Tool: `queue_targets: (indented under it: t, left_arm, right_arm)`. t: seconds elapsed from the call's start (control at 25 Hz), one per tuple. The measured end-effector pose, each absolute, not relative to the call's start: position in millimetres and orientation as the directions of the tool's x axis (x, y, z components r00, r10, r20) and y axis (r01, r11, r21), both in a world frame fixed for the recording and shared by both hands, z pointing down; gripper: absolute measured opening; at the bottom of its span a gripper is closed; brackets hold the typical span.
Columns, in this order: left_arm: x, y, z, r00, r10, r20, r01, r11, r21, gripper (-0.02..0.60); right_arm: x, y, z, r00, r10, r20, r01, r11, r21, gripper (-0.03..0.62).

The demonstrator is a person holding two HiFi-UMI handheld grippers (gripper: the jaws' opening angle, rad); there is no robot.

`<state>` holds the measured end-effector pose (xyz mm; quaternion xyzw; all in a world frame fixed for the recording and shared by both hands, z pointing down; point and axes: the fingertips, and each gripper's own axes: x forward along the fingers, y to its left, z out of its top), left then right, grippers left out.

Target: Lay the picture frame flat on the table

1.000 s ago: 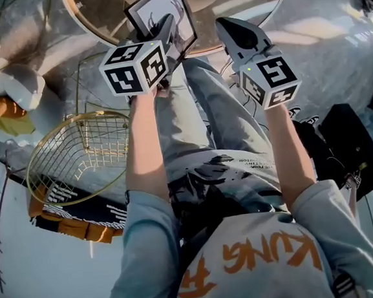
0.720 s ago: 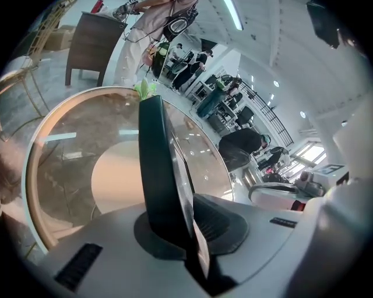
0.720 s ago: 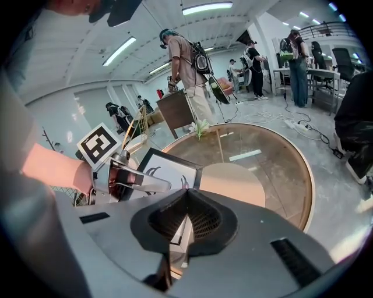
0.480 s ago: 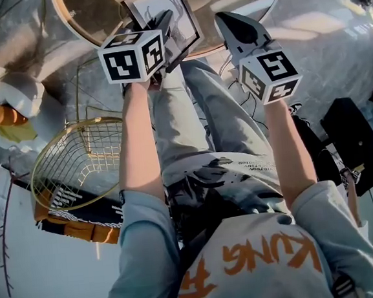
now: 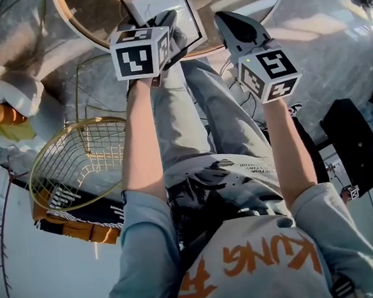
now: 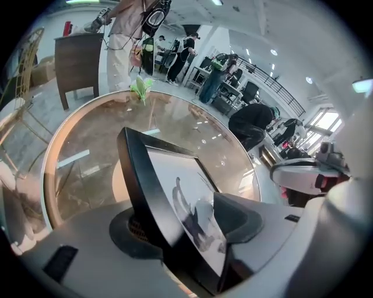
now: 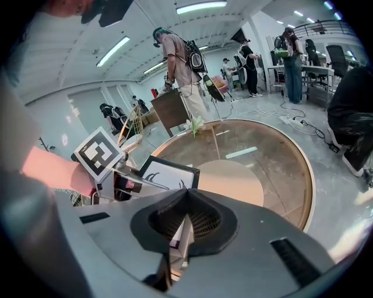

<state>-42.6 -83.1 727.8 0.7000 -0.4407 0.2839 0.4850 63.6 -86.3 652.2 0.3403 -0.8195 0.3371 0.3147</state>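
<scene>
1. head view: the black-bordered rectangular picture frame with a white print [image 5: 160,1] sits at twelve o'clock, on the near edge of the round glass-topped table with a wooden rim [image 5: 90,11]. compared with a second ago it looks less tipped and lower on the glass. the left gripper [image 5: 164,22] has come down with it and rolled. the right gripper [image 5: 227,23] waits at the frame's three o'clock, apart from it.
2. left gripper view: the left gripper [image 6: 186,227] has just been opening its jaws. they stand apart, with the picture frame [image 6: 175,192] between them and the pads no longer squeezing it. the table [image 6: 87,157] stretches away toward twelve o'clock.
3. right gripper view: the right gripper [image 7: 186,218] has its jaws together on nothing. the picture frame [image 7: 169,174] lies at about eleven o'clock on the table [image 7: 262,157], with the left gripper [image 7: 125,183] at its nine o'clock edge.
4. judgement: the release suggests the frame is down or nearly so. whether its far edge lies fully flat cannot be told.
</scene>
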Motion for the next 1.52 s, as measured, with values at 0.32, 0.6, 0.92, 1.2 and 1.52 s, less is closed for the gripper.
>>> queue_targets:
  t: [0.32,0.6,0.92,1.2,1.52]
  left_arm:
    - [-52,-81,739,0.372,-0.359,0.856,-0.926,-0.086,0.367,0.347]
    - [-66,-68,750,0.343,-0.355,0.869,-0.933,-0.026,0.358,0.387]
    - [-70,-63,751,0.346,-0.302,0.888,-0.937,-0.057,0.346,0.405]
    - [-101,-53,746,0.296,-0.362,0.884,-0.937,0.070,0.342,0.403]
    - [-78,-47,721,0.352,-0.403,0.845,-0.913,0.051,0.405,0.302]
  right_arm:
    - [59,-86,657,-0.570,-0.341,0.748,-0.770,0.539,-0.341,-0.003]
    - [60,-82,661,-0.555,-0.333,0.762,-0.772,0.548,-0.323,-0.003]
    - [58,-76,663,-0.551,-0.312,0.774,-0.762,0.567,-0.314,-0.003]
    - [49,-75,663,-0.556,-0.300,0.775,-0.750,0.582,-0.314,-0.003]
    - [39,-79,656,-0.570,-0.296,0.767,-0.740,0.591,-0.322,-0.003]
